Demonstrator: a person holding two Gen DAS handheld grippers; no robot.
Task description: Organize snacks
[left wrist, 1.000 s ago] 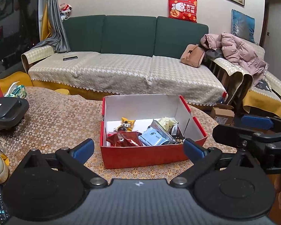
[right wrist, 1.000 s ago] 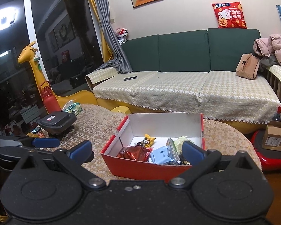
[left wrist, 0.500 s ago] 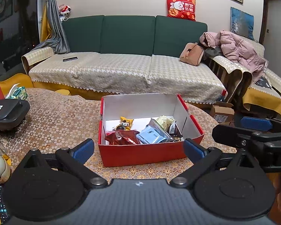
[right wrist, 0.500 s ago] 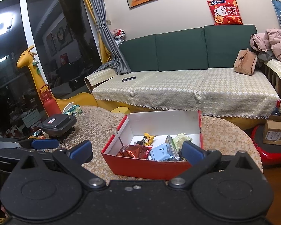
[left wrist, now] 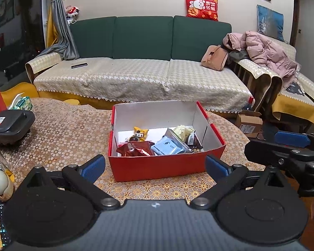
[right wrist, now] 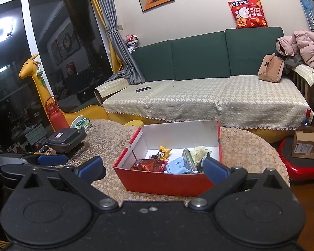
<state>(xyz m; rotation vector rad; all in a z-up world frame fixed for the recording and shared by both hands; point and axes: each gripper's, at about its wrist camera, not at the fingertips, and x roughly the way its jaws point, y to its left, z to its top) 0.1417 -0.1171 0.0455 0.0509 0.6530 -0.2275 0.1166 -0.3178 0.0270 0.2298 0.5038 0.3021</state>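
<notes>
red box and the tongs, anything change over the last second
Very little. Both cameras drifted slightly, so the red box sits a touch differently in each view, but it has not shifted on the table. The left tongs and right tongs stayed wide open and empty, short of the box. Nothing was picked up or released; the snack packets lie as before.
</notes>
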